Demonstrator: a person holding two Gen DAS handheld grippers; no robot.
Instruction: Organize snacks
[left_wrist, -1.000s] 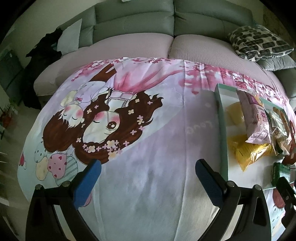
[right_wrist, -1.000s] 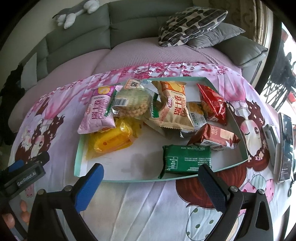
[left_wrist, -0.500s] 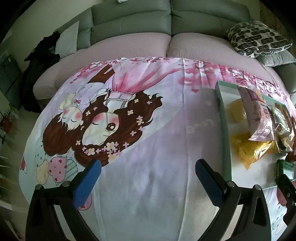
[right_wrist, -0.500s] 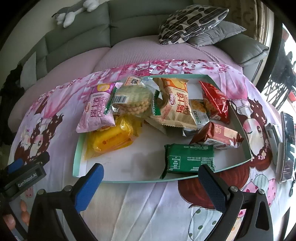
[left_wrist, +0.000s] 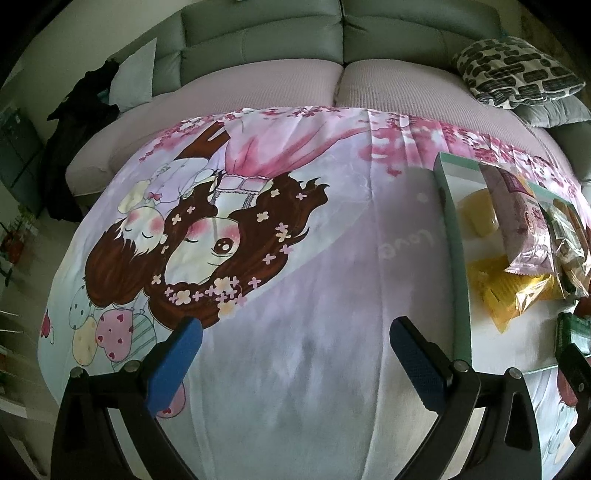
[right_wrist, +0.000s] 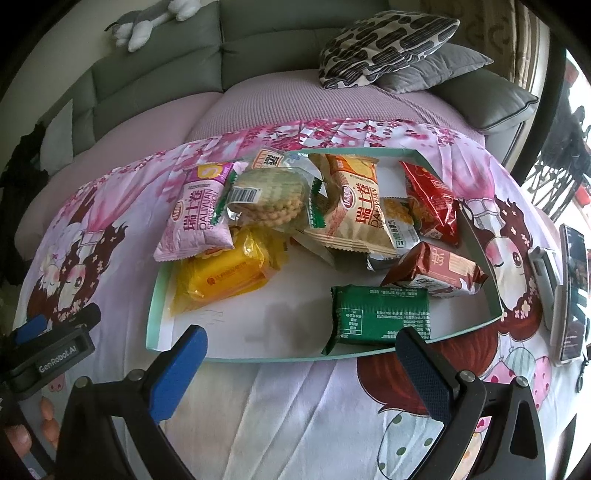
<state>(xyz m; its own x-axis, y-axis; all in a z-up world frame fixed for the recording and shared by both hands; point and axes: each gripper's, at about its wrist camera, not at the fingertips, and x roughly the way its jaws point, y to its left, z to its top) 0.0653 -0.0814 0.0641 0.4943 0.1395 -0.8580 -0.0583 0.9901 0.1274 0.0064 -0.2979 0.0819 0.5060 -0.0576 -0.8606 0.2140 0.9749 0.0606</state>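
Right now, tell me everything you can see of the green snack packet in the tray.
The green snack packet is a flat, rectangular, sealed pack of glossy dark green film with crimped ends. Its printed back, with small white text and a table, faces up. It lies flat on the white floor of the shallow teal-rimmed tray, near the front rim, closest of all the snacks to the right gripper. The brown-red packet lies just behind it, apparently meeting its far right corner. Neither gripper touches it; the left wrist view shows only its edge.

Grey-green sofa, patterned cushion
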